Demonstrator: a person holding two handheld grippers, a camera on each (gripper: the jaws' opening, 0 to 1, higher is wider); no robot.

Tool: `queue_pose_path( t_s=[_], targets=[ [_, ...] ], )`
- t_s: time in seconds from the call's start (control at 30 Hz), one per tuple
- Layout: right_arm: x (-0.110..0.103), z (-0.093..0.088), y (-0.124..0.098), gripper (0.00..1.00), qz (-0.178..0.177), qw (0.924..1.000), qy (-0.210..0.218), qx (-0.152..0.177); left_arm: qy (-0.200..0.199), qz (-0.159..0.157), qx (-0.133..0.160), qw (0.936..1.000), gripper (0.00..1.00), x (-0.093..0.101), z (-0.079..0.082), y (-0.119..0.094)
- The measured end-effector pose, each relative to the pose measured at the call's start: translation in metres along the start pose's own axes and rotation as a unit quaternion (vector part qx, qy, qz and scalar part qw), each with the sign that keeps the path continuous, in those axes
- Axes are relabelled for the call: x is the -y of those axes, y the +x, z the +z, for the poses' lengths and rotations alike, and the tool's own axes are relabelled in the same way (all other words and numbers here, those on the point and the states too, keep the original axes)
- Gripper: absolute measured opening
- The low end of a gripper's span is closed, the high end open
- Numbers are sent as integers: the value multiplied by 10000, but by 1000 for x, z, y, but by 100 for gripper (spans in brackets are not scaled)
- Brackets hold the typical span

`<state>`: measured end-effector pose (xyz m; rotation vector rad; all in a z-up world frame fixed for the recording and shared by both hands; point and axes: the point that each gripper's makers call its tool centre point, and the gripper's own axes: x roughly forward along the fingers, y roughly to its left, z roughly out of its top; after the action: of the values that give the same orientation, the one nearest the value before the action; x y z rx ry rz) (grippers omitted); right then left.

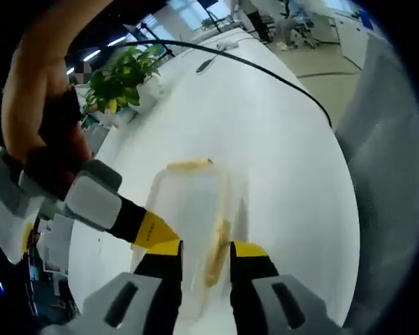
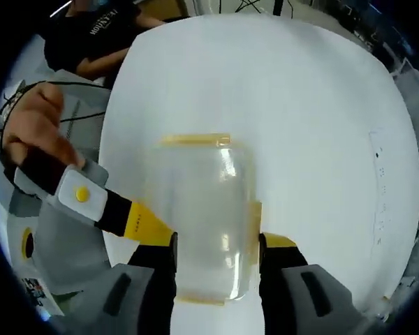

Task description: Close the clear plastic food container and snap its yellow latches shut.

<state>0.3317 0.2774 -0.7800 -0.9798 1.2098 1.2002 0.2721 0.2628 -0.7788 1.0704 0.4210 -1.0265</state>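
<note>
The clear plastic container lies flat on the white table with its lid on. Yellow latches show at its far end, its right side and its near end. My right gripper is open wide, a jaw on each side of the container's near part. In the left gripper view the container runs away from me, with one latch at the far end. My left gripper has narrowed onto the near end, a side latch between its jaws. The right gripper's finger touches alongside.
A person's hand holds the left gripper at the left of the right gripper view. A potted plant stands at the table's far edge, and a black cable crosses the tabletop. Another person sits beyond the table.
</note>
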Motion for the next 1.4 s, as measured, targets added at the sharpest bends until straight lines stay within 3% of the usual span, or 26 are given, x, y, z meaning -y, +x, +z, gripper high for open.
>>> queue_pose_path(
  t_s=[0.27, 0.33, 0.43, 0.57, 0.83, 1.0, 1.17, 1.23, 1.3, 1.4],
  targets=[
    [1, -4, -3, 43, -366, 9981, 400, 308, -248, -21, 189, 9995, 22, 2, 0, -2],
    [7, -8, -6, 48, -684, 9936, 784, 451, -248, -14, 274, 9993, 23, 2, -1, -2],
    [13, -9, -10, 56, -1052, 9886, 746, 775, -520, -133, 402, 9978, 26, 5, 1, -3],
    [7, -12, -9, 52, -995, 9834, 1095, 1049, -569, -136, 460, 9972, 26, 3, 0, -3],
    [8, -13, -16, 53, -1700, 9692, 1112, 1392, -730, -140, 625, 9953, 25, 0, 1, -4],
    [10, -20, -19, 52, -1930, 9448, 1832, 1909, -785, -353, 855, 9926, 26, -1, 1, -6],
    [7, -31, -21, 52, -2097, 9316, 2049, 2149, -553, -422, 948, 9931, 31, 4, 1, -6],
    [10, -35, -28, 51, -2327, 9196, 2108, 2362, -488, -429, 834, 9944, 38, 4, -2, -7],
    [9, -37, -35, 52, -2412, 9063, 2258, 2634, -618, -423, 929, 9929, 42, -1, -1, -13],
    [3, -45, -41, 52, -2352, 8958, 2450, 2866, -888, -317, 1126, 9892, 43, -13, 2, -24]
  ],
)
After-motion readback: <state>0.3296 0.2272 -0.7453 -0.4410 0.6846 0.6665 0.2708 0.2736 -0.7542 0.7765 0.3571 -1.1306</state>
